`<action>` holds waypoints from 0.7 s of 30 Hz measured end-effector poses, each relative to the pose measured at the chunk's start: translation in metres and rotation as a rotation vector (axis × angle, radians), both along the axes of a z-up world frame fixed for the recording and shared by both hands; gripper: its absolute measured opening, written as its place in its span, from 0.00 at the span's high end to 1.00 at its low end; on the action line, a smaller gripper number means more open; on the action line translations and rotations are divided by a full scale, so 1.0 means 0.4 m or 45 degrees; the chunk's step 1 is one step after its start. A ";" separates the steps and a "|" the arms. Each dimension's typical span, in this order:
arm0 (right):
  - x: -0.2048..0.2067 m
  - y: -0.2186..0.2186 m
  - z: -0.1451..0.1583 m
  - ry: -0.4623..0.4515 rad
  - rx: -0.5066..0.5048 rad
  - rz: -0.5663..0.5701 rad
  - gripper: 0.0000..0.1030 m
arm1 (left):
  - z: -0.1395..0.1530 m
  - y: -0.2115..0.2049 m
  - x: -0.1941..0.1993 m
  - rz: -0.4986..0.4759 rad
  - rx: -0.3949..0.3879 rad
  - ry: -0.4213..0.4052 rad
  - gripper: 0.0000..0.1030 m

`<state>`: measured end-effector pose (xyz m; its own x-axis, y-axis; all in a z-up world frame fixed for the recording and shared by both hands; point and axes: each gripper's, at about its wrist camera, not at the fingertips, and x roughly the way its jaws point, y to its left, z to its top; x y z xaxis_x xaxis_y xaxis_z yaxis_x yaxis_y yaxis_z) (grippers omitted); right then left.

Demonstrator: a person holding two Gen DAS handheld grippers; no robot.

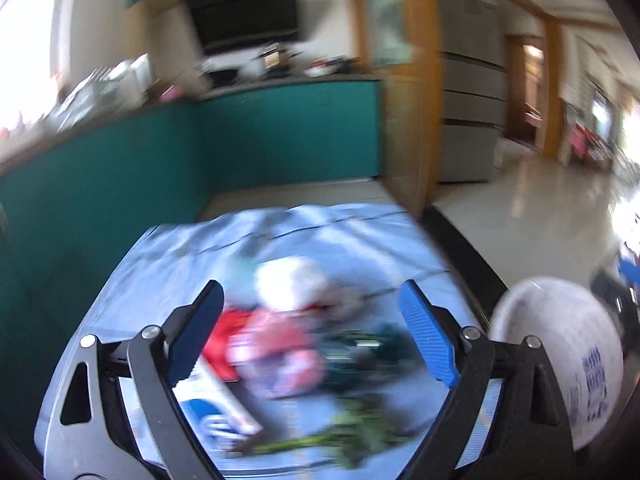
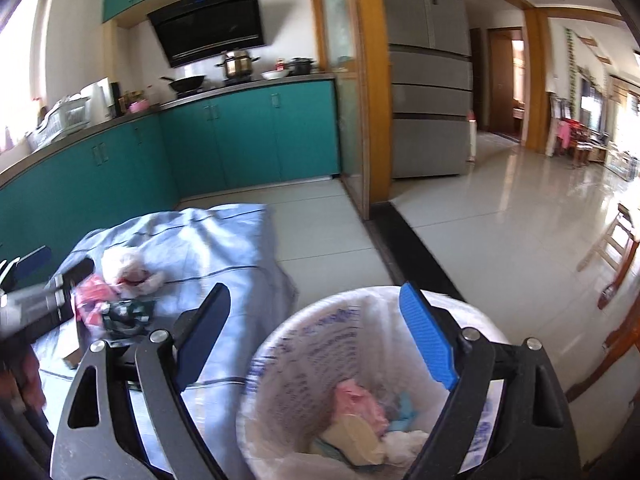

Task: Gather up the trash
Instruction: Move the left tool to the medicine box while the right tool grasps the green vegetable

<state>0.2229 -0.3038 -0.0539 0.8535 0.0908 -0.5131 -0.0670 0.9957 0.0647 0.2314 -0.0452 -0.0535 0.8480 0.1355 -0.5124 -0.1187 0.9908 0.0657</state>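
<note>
The left wrist view is motion-blurred. My left gripper (image 1: 310,292) is open above a heap of trash on a light blue cloth (image 1: 180,248): a crumpled white bag (image 1: 296,280), red and pink wrappers (image 1: 272,348), a dark green wrapper (image 1: 360,348) and green vegetable stalks (image 1: 340,436). Nothing sits between its fingers. My right gripper (image 2: 316,292) is open over the white-lined trash bin (image 2: 304,344), which holds a pink wrapper (image 2: 360,400) and a tan piece (image 2: 356,436). The right wrist view also shows the left gripper (image 2: 60,266) by the heap.
Teal kitchen cabinets (image 2: 248,140) run along the back and left. A wooden door frame (image 2: 372,100) and a black threshold strip (image 2: 412,252) lie to the right of the cloth, with a grey fridge (image 2: 428,80) behind. Wooden chairs (image 2: 616,256) stand at the far right on shiny tiles.
</note>
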 end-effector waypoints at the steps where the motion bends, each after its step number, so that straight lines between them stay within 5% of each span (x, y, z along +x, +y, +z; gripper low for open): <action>1: 0.007 0.029 -0.003 0.007 -0.015 0.032 0.17 | 0.000 0.060 0.005 0.064 -0.035 0.023 0.13; 12: 0.022 0.357 -0.112 0.244 -0.091 0.563 0.17 | -0.048 0.346 -0.001 0.337 -0.111 0.159 0.11; 17: -0.013 0.468 -0.184 0.305 -0.274 0.671 0.17 | -0.057 0.370 -0.007 0.339 -0.112 0.176 0.11; 21: -0.016 0.491 -0.210 0.345 -0.269 0.696 0.17 | -0.060 0.353 -0.004 0.313 -0.099 0.183 0.10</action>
<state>0.2166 -0.1075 -0.1379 0.5504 0.3489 -0.7585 -0.5768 0.8158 -0.0433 0.2298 0.0959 -0.0773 0.7123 0.2835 -0.6421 -0.3510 0.9361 0.0239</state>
